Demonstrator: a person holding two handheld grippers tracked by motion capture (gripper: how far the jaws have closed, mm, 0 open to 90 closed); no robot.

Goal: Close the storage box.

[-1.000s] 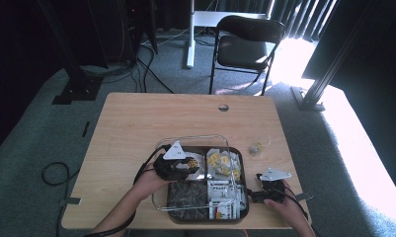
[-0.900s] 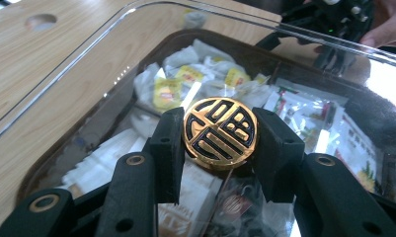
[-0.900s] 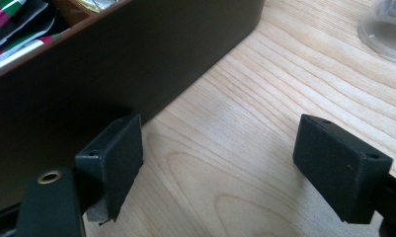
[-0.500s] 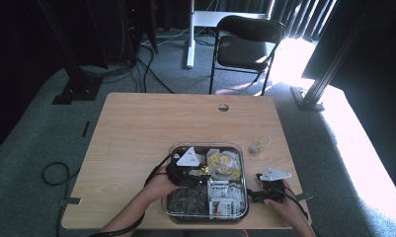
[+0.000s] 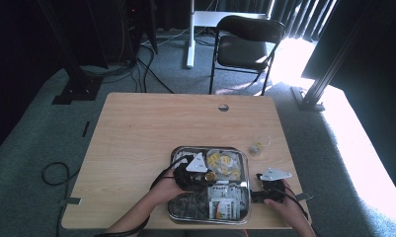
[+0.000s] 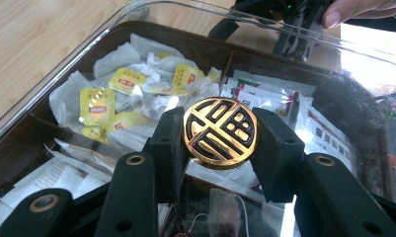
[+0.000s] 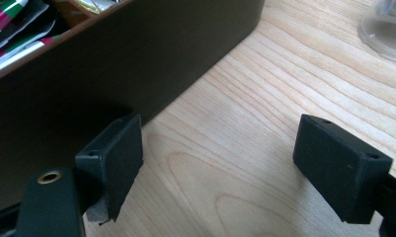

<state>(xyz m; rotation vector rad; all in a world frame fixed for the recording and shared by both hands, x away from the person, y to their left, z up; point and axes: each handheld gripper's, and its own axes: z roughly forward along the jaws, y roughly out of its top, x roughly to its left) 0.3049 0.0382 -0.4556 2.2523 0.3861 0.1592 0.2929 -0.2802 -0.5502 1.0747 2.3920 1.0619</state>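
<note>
Left claw (image 6: 220, 148), clamped on the gold knob (image 6: 220, 131) at frame centre, should lower the clear lid (image 6: 264, 29) squarely; right claw (image 7: 235, 163) stands apart.

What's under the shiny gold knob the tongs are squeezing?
Under the gold knob is a clear lid over the box. Through it show yellow tea bags and paper packets. Directly below the knob stays hidden.

I note a gold knob (image 6: 220, 131) with a black fret pattern, held between black hand-held gripper (image 6: 220, 148) pads. Far left, tea sachets (image 6: 98, 106) are white with yellow labels. The box wall (image 7: 116, 64) is dark brown; the tabletop (image 7: 264, 148) is pale wood grain.
</note>
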